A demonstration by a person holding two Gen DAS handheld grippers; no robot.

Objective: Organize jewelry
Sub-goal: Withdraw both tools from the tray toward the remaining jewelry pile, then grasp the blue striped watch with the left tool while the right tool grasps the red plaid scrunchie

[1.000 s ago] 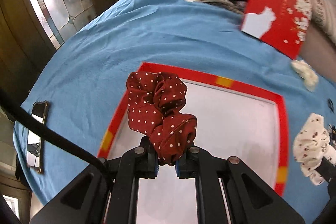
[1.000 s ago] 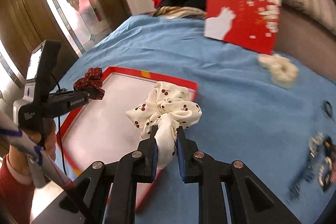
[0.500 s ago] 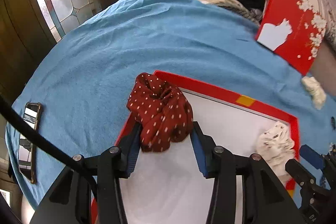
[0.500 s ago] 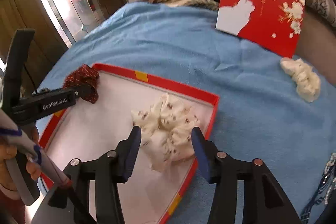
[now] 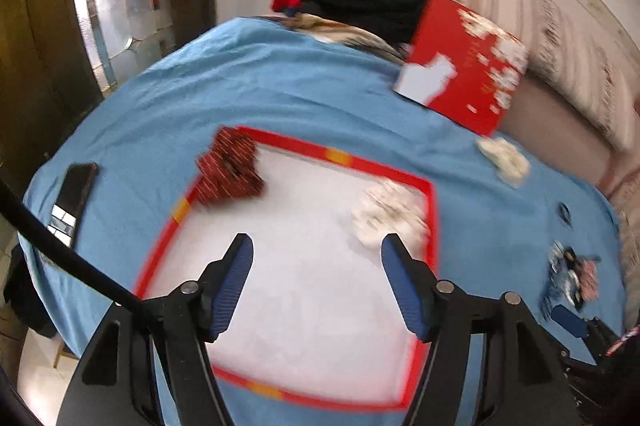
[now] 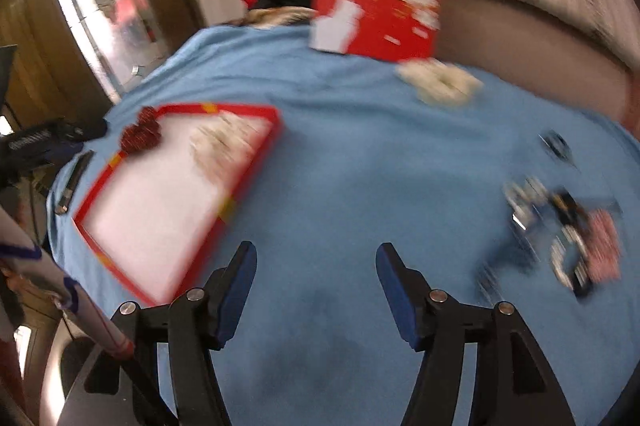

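Note:
A red-rimmed white tray (image 5: pixel 304 146) (image 6: pixel 244 110) lies on the blue cloth. A dark red dotted scrunchie (image 5: pixel 230 170) (image 6: pixel 140 136) lies at its far left corner, partly over the rim. A white cherry-print scrunchie (image 5: pixel 390 214) (image 6: pixel 224 142) lies at its far right corner. My left gripper (image 5: pixel 316 250) is open and empty above the tray's middle. My right gripper (image 6: pixel 314 258) is open and empty over the blue cloth, right of the tray. A pile of jewelry and clips (image 6: pixel 560 226) (image 5: pixel 568 274) lies to the right. A cream scrunchie (image 6: pixel 438 82) (image 5: pixel 504 158) lies farther back.
A red gift box (image 5: pixel 464 66) (image 6: pixel 376 2) leans at the back, with a pile of clothes (image 5: pixel 352 2) behind it. A phone (image 5: pixel 72 194) lies near the cloth's left edge. A small dark item (image 6: pixel 554 144) lies beyond the jewelry pile.
Both grippers opened wide, let go of their scrunchies in the tray and pulled back. The right gripper swung right, over the bare cloth toward the jewelry pile.

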